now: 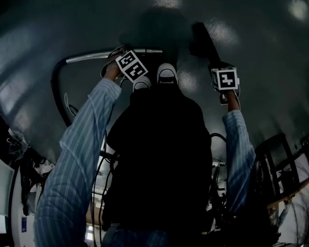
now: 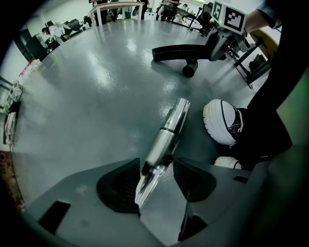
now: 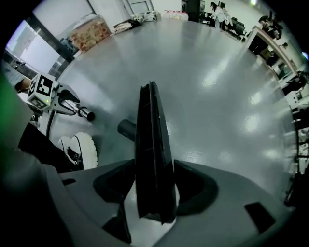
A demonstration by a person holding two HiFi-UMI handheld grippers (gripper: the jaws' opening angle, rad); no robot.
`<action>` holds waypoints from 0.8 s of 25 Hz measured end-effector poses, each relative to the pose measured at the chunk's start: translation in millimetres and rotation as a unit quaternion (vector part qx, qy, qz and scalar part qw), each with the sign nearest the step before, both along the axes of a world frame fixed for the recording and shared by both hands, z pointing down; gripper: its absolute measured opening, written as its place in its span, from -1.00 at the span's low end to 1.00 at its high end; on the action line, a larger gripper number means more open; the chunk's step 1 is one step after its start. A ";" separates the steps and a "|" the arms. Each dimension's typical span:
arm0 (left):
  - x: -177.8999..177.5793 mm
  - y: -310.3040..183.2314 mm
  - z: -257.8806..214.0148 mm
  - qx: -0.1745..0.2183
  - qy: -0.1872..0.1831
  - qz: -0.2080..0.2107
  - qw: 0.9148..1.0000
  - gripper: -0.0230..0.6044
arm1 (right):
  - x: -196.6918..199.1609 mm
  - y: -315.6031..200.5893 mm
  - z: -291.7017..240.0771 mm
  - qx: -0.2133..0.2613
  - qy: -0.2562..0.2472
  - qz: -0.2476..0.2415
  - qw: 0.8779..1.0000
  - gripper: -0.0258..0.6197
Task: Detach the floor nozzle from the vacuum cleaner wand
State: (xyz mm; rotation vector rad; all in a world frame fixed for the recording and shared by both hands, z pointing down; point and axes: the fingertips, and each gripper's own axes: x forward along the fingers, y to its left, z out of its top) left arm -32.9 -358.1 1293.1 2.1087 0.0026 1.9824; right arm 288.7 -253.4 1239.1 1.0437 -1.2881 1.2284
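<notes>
- Glossy grey floor [image 2: 96, 82], all views.
- White sneakers [image 1: 167, 74], top centre, head view.
- Cardboard boxes [image 3: 89, 30], upper left, right gripper view.
- Desks [image 2: 116, 6], top edge, left gripper view.

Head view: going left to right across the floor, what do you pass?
Black hose → left gripper → white shoes → right gripper. The wand and floor nozzle overlap the grippers holding them, so they are left out.
</notes>
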 end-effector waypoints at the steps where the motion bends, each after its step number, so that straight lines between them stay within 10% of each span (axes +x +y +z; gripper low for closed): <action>1: -4.3 -1.4 -5.9 -0.001 0.000 -0.007 1.000 -0.26 | -1.9 -0.4 -3.2 -0.005 0.000 -0.004 1.000 -0.16; 11: -17.4 -16.4 -59.3 -0.003 0.025 -0.107 0.994 -0.26 | -32.5 -19.6 -44.8 0.020 -0.045 0.040 0.998 -0.16; 20: 11.7 -8.4 -283.7 0.014 0.097 -0.205 0.974 -0.26 | -88.9 -30.6 -247.9 0.092 -0.108 0.104 0.984 -0.16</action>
